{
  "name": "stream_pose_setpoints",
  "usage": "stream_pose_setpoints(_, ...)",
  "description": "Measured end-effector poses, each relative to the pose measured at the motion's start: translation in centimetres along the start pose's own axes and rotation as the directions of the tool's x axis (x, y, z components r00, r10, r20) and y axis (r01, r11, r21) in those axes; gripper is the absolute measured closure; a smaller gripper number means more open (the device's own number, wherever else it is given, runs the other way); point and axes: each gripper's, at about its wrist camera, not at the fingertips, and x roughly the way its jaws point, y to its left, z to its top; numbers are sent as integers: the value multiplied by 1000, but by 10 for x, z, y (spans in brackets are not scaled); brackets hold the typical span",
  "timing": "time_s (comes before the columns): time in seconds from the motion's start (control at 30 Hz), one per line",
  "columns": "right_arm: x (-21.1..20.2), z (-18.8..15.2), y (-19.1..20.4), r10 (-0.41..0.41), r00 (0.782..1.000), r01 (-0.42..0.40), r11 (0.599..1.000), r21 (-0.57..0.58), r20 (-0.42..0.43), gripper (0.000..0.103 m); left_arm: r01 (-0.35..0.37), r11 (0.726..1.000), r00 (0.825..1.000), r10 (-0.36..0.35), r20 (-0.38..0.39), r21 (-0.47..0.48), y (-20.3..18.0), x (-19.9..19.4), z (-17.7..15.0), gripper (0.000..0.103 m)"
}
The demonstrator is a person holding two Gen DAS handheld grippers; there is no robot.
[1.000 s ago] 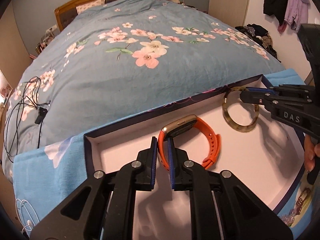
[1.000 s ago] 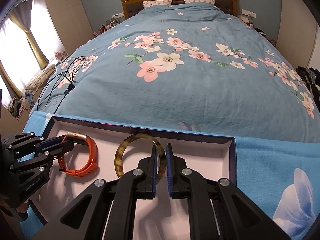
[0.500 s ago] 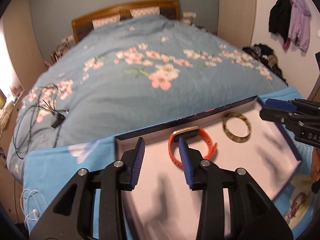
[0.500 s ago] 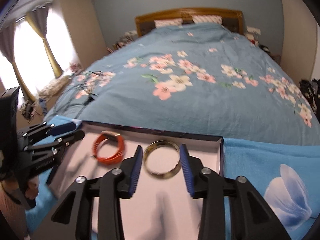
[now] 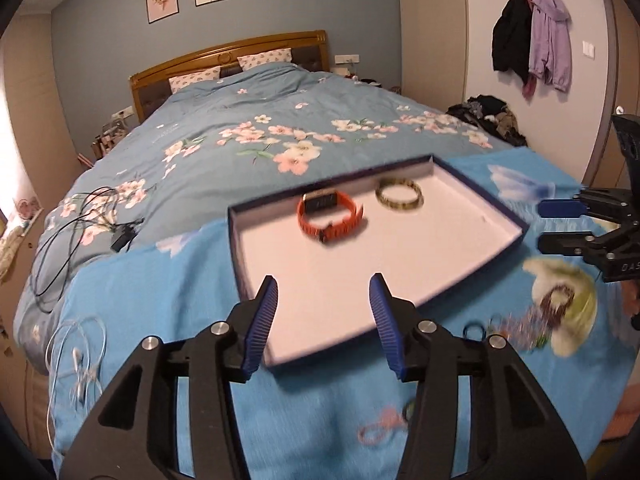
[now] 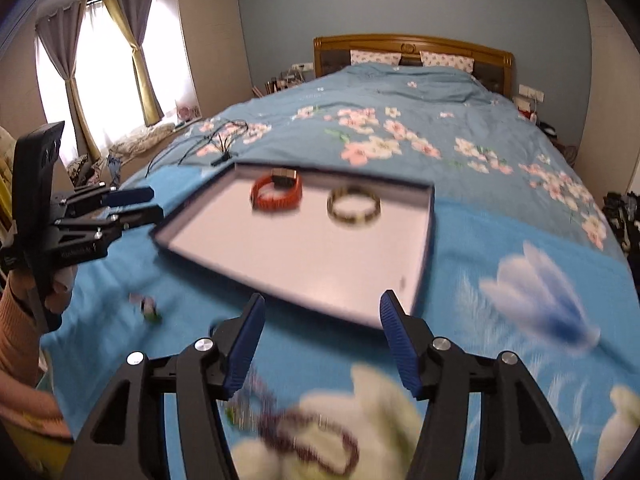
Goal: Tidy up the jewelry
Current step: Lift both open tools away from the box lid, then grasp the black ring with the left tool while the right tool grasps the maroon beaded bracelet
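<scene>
1. The left gripper (image 5: 323, 300) has its jaws opening, the blue pads well apart with nothing between them; it hovers over the near edge of the tray (image 5: 516, 220).
2. The right gripper (image 6: 322, 320) is likewise opening, pads spread wide and empty, poised above the bright blue blanket (image 6: 500, 232) just short of the tray's near rim.
3. In the left wrist view the right gripper appears at the right edge, jaws apart, beside the tray's right side and not touching it.
4. In the right wrist view the left gripper shows at the left edge, gripped by a hand (image 6: 60, 288) with an orange-pink sleeve (image 6: 18, 332) behind it.
5. The tray is a shallow box with a dark blue rim and white floor, lying on the blanket at the foot of the bed (image 5: 240, 92).
6. The orange watch band (image 5: 330, 216) lies on the tray floor near the far wall, toward the left half.
7. The mottled amber bangle (image 5: 399, 195) lies flat beside it, to the right, close to the far wall; the two are apart.
8. A dark beaded bracelet (image 6: 312, 440) lies on the blanket near the right gripper, outside the tray; it is blurred.
9. More small jewelry pieces (image 5: 516, 328) lie scattered on the blanket right of the left gripper, too blurred to identify.
10. Black cables (image 5: 72, 232) lie on the floral duvet (image 5: 280, 128), left of the tray.
11. White earphones (image 5: 80, 356) rest at the blanket's left edge.
</scene>
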Motion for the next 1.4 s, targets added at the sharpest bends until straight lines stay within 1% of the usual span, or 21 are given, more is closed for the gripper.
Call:
stream_pose_setpoints(0.13,-7,-28,-2,-14,999,15,1000,26,-31,46,27,999,999,-28,-18,-16,-5,-10,-25,56)
stream_pose_setpoints(0.23,-12,-43,-6,-13,999,15,999,49,-42,46,24,1000,999,-24,-29,-1,-14,-14,-40,56)
stream_pose_setpoints(0.33,-13,-56,-5,-25,998,28,998,54,-60,46,37,999,999,-36,-34,9,-23,-20,-52,55)
stream_pose_setpoints(0.4,-13,-63,-4,-17,997,21,998,62,-70,46,35,999,999,-34,-36,21,-29,-25,-59,55)
stream_pose_setpoints(0.73,-8,-68,3,5,996,1,997,73,-86,47,41,998,998,-39,-42,42,-40,-35,-74,53)
stream_pose_setpoints(0.87,-9,-71,7,9,995,-3,998,60,-98,55,41,998,998,-39,-48,40,-37,-36,-76,53)
stream_pose_setpoints(0.97,-12,-74,9,15,995,-10,998,57,-100,57,48,998,997,-46,-58,37,-36,-34,-79,53)
stream_pose_setpoints(1.17,-16,-72,6,1,996,5,998,65,-86,58,63,998,996,-60,-68,29,-36,-31,-78,53)
stream_pose_setpoints(1.4,-8,-74,6,-6,994,13,998,65,-108,57,63,997,996,-61,-67,33,-37,-30,-77,53)
